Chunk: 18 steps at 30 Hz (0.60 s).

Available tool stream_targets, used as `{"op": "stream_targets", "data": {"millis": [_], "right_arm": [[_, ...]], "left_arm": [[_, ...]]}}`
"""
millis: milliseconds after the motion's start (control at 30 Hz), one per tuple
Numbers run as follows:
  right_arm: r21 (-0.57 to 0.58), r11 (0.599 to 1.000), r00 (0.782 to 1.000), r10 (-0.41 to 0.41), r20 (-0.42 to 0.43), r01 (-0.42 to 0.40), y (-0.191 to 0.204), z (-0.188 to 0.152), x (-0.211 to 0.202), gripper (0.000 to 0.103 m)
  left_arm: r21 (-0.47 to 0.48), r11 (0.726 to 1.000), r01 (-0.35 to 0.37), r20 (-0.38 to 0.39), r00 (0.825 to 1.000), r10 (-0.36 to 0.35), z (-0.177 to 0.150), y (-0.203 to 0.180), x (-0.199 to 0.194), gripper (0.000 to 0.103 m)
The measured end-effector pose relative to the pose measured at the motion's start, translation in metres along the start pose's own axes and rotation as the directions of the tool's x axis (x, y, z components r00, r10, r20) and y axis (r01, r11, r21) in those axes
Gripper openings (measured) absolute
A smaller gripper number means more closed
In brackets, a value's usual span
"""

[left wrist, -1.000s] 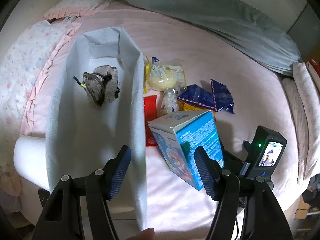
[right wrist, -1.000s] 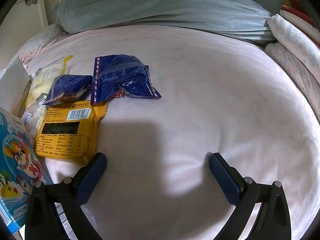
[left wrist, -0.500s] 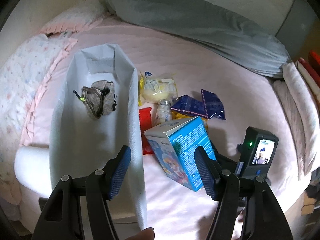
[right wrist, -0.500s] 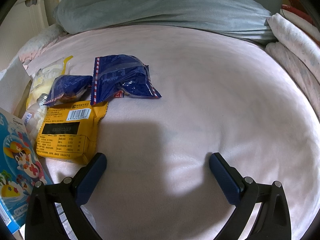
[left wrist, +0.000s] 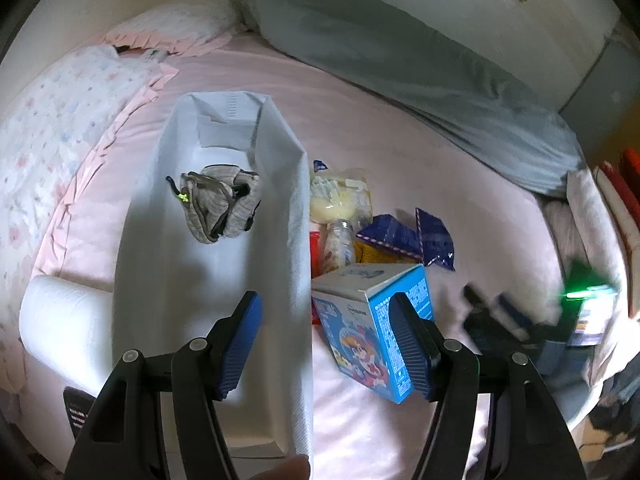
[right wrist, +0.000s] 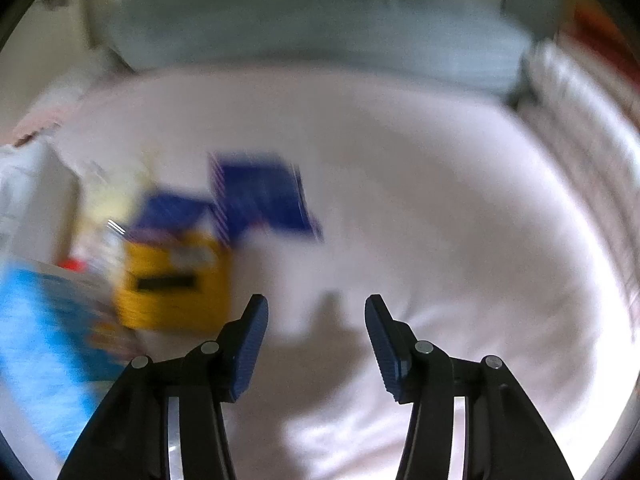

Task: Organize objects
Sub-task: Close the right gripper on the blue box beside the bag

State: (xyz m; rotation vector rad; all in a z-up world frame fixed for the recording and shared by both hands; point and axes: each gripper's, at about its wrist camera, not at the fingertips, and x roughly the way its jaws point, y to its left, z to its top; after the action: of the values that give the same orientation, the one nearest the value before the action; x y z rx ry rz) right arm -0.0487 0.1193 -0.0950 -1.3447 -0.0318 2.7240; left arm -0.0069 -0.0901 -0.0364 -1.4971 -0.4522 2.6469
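The right gripper (right wrist: 316,322) hangs above a pink bedsheet (right wrist: 440,220); its jaws have just been closing, with nothing between them. The picture is blurred. At left lie a blue box (right wrist: 44,340), a yellow packet (right wrist: 172,284) and dark blue packets (right wrist: 256,196).

Matt white fabric bag (left wrist: 296,216), glossy cardboard box (left wrist: 376,320), seemingly foil packets (left wrist: 434,236).
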Motion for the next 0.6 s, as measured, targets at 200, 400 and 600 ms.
{"op": "stream_targets", "data": {"millis": [200,400,600], "right_arm": [[0.239,0.964,0.991,0.129,-0.023,-0.12,0.027,0.037,-0.062,0.086],[0.338,0.866,0.898,0.426,-0.11,-0.369,0.026,0.009,-0.033,0.083],[0.127,0.94,0.936,0.331,-0.118,-0.317,0.02,0.007,-0.036,0.083]], "left_arm": [[-0.063,0.997,-0.046,0.017,0.999,0.047,0.006,0.006,0.002,0.065],[-0.058,0.996,-0.066,0.007,0.998,0.067,0.005,0.02,0.0,0.063],[-0.079,0.993,-0.084,-0.018,0.996,0.083,0.006,0.042,0.005,0.063]]}}
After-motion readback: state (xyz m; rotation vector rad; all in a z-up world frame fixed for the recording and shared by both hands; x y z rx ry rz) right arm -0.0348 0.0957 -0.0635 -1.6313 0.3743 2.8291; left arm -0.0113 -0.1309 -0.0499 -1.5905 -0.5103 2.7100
